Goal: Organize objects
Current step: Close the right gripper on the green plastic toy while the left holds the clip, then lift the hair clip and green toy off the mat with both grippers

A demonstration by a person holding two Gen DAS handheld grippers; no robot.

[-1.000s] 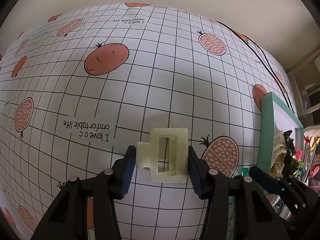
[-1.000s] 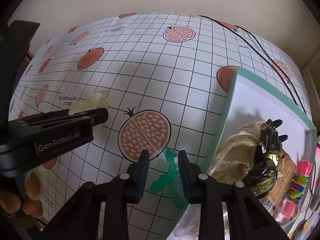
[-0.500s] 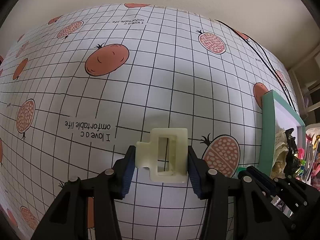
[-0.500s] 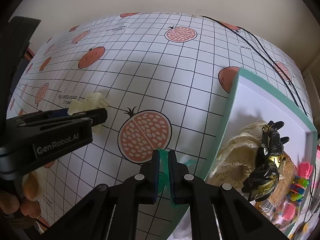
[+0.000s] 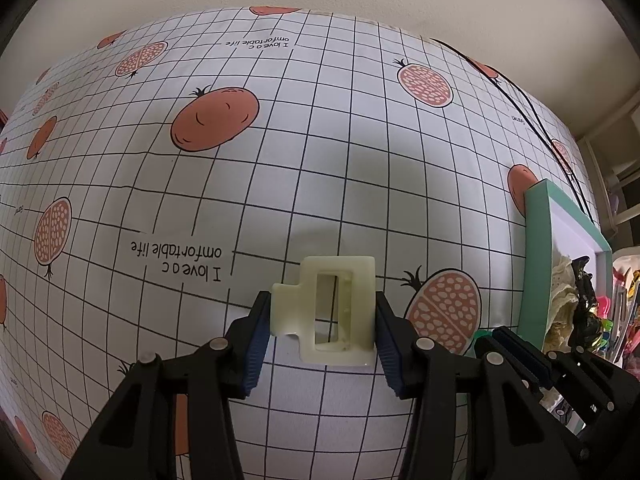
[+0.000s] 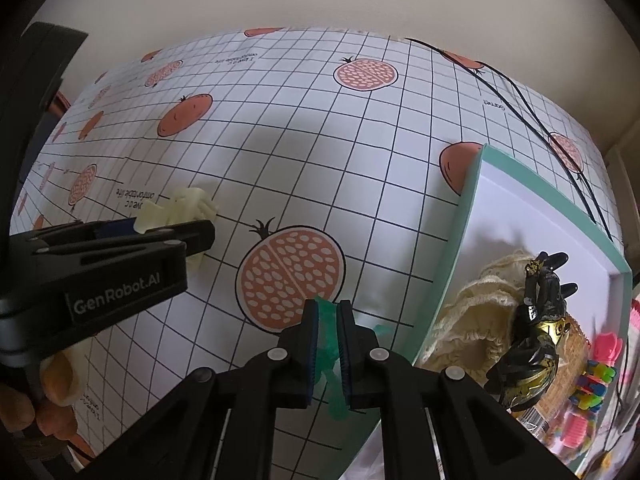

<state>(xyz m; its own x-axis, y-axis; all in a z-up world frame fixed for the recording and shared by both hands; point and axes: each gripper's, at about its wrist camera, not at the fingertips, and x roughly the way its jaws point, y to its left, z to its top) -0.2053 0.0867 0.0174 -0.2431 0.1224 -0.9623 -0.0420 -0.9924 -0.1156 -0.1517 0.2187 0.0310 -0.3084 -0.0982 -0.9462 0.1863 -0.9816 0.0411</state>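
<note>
A cream rectangular hair claw clip [image 5: 338,312] sits between the blue pads of my left gripper [image 5: 322,320], which is shut on it just above the pomegranate-print tablecloth. In the right wrist view the same cream clip [image 6: 188,204] shows at the left, behind the left gripper [image 6: 120,264]. My right gripper [image 6: 327,312] is shut on a small translucent green hair clip [image 6: 329,336], whose tail hangs below the pads. It is beside the left wall of a teal-rimmed box [image 6: 472,216]. From the left wrist view, the right gripper [image 5: 516,352] and a bit of the green clip [image 5: 482,334] show at the lower right.
The teal box [image 5: 536,248] holds a cream lace scrunchie [image 6: 476,304], a black-and-gold claw clip [image 6: 536,328] and colourful small clips [image 6: 600,368]. Black cables [image 6: 532,120] run across the far right of the cloth. A wall stands behind the table. Fingers of a hand [image 6: 56,376] grip the left tool.
My right gripper went from open around the green clip to shut on it and has risen slightly. The left gripper has kept its hold on the cream clip, hardly moving.
</note>
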